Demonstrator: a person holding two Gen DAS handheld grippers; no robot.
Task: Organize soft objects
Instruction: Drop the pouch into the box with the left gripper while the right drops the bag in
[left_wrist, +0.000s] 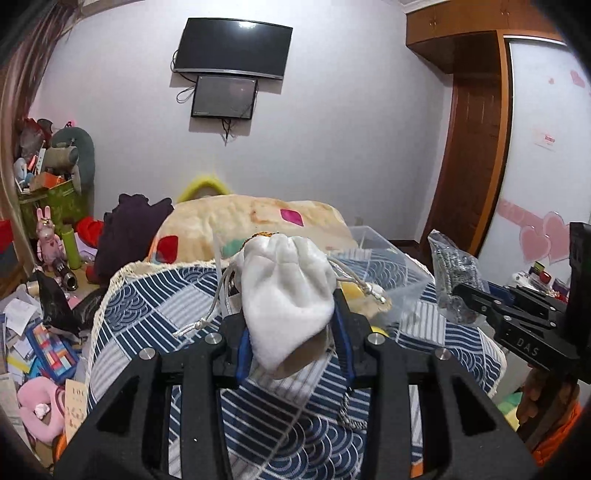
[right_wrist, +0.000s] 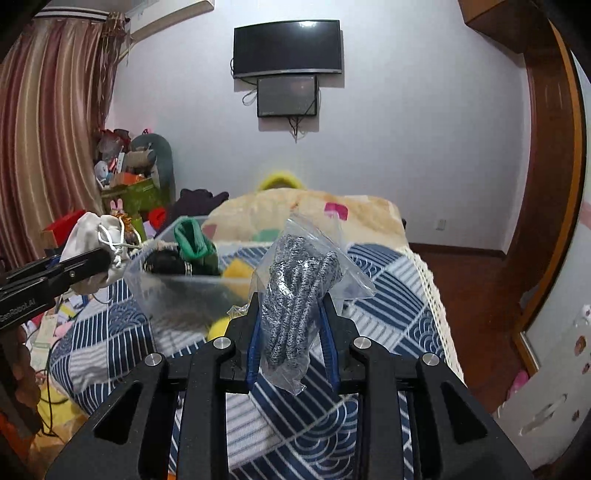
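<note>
My left gripper (left_wrist: 291, 314) is shut on a white drawstring pouch (left_wrist: 286, 291) and holds it above the blue patterned bedspread (left_wrist: 155, 314). The pouch also shows in the right wrist view (right_wrist: 92, 232), at the left. My right gripper (right_wrist: 290, 306) is shut on a clear plastic bag of grey-and-white knit fabric (right_wrist: 295, 288); the bag shows in the left wrist view (left_wrist: 452, 273) at the right. A clear plastic bin (right_wrist: 147, 273) sits on the bed between the two grippers, holding a green item (right_wrist: 192, 240), a dark item and yellow pieces.
A cream blanket with coloured patches (right_wrist: 306, 214) lies at the far end of the bed. Clutter, boxes and toys (left_wrist: 48, 206) fill the floor at the left. A wooden door (left_wrist: 476, 147) and wardrobe stand at the right. Two screens (right_wrist: 288, 51) hang on the wall.
</note>
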